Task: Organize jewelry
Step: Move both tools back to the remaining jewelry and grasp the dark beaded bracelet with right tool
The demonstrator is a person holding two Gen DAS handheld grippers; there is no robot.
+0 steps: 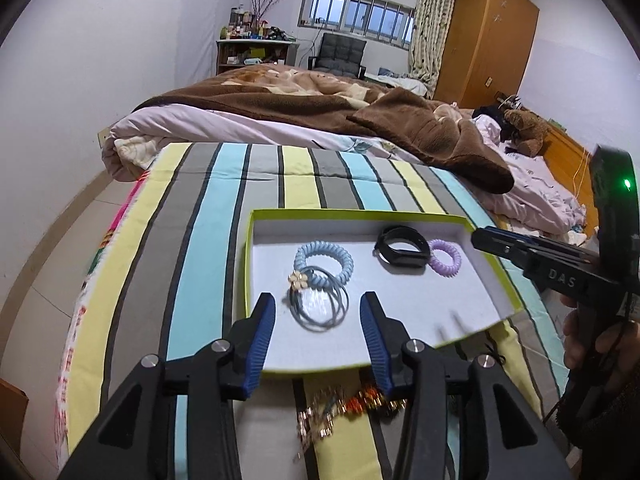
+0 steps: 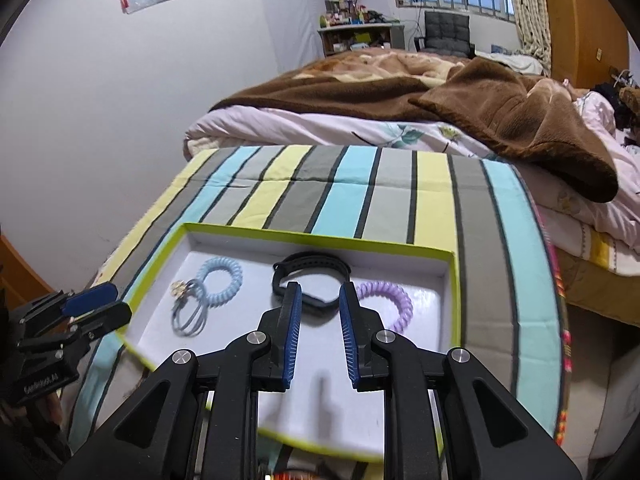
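A white tray with a lime rim [image 1: 256,216] lies on a striped cloth. It holds a blue spiral hair tie [image 1: 324,260], thin grey hair ties with a flower charm [image 1: 320,308], a black wristband [image 1: 402,246] and a purple spiral tie [image 1: 445,258]. My left gripper [image 1: 317,298] hangs open above the grey ties, its pads clear of them. In the right wrist view my right gripper [image 2: 320,288] is open and empty, over the tray before the black wristband [image 2: 312,276] and beside the purple tie [image 2: 386,300]. Gold and orange jewelry [image 1: 344,404] lies on the cloth near the tray's front edge.
The striped cloth [image 2: 432,200] drops off at its left and right edges. Behind it is a bed with a brown blanket [image 1: 304,104] and pale quilt. A wooden wardrobe [image 1: 488,40], a dark chair [image 1: 342,54] and a cluttered shelf stand at the back.
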